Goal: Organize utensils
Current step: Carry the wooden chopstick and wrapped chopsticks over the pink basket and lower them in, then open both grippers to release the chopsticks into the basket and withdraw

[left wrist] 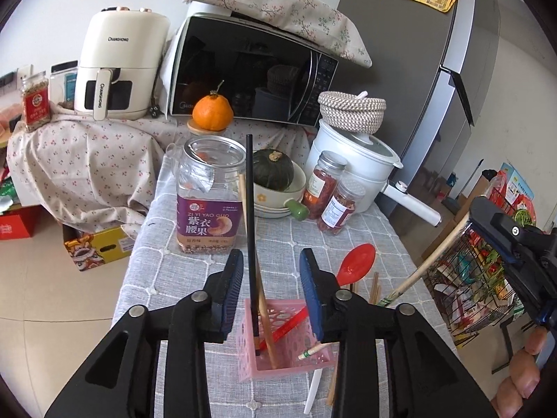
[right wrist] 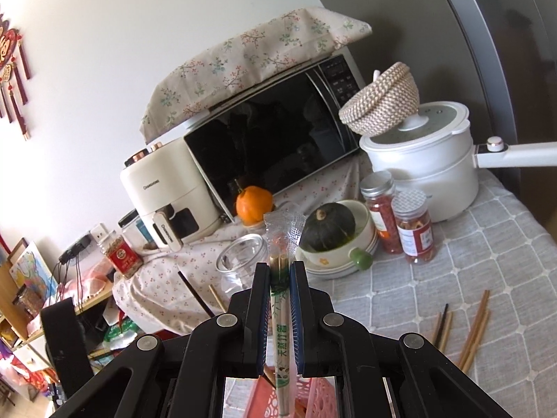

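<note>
A pink perforated basket (left wrist: 278,345) stands on the grey checked tablecloth, right under my open left gripper (left wrist: 271,278), whose jaws stand apart on either side of it. In the basket stand a black chopstick (left wrist: 251,230), a wooden chopstick and the red spoon (left wrist: 355,264) leaning out to the right. My right gripper (right wrist: 280,271) is shut on a wrapped pair of bamboo chopsticks (right wrist: 281,317), held above the basket (right wrist: 313,397). In the left wrist view the wrapped pair (left wrist: 428,264) slants down toward the basket.
Loose wooden chopsticks (right wrist: 470,331) lie on the tablecloth to the right. Behind stand a cashew jar (left wrist: 209,205), a bowl with a green squash (left wrist: 275,177), two spice jars (left wrist: 330,195), a white pot (left wrist: 362,160), a microwave (left wrist: 250,69) and an air fryer (left wrist: 122,66).
</note>
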Available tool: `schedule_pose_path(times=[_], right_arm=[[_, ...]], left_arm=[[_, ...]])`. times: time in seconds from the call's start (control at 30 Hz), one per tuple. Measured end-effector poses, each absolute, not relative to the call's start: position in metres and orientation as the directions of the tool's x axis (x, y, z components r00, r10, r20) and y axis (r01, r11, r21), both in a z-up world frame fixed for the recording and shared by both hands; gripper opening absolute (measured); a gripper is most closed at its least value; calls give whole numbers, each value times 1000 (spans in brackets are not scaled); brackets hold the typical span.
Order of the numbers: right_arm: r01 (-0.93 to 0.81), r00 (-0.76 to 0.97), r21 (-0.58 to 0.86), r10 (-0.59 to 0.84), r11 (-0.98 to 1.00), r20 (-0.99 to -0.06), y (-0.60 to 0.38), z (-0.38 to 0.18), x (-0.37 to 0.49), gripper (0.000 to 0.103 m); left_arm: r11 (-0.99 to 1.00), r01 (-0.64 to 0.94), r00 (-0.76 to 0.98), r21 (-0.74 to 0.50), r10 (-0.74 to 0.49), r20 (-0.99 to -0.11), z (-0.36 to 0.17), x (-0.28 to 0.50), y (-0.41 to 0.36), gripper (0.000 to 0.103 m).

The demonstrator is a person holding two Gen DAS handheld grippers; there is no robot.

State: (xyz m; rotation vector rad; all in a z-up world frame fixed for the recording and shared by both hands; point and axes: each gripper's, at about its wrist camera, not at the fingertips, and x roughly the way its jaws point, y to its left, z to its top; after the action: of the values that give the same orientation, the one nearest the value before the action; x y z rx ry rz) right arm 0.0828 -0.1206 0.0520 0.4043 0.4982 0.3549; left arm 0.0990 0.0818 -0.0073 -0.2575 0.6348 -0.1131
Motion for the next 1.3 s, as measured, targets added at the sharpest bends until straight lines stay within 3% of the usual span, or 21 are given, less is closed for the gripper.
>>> schedule_pose_path(times=[0.17, 0.43, 0.87, 1.3], right_arm=[[-192, 806, 462, 408, 866, -428, -108, 34, 96, 10], [-141, 764, 443, 382, 885, -520, -92, 2, 113, 11], [-184, 757, 506, 450, 843, -473, -106, 15, 111, 43], [-101, 759, 363, 308, 926, -574, -173, 19, 86, 63]], left_arm=[[987, -45, 782, -157, -63, -620, -5, 88, 92, 55], [991, -52, 713, -125, -51, -700, -29, 87, 106, 58], [993, 3, 691, -120, -89, -717, -31, 77, 96, 64], [989, 117, 690, -92, -148, -708, -23, 57, 54, 73]])
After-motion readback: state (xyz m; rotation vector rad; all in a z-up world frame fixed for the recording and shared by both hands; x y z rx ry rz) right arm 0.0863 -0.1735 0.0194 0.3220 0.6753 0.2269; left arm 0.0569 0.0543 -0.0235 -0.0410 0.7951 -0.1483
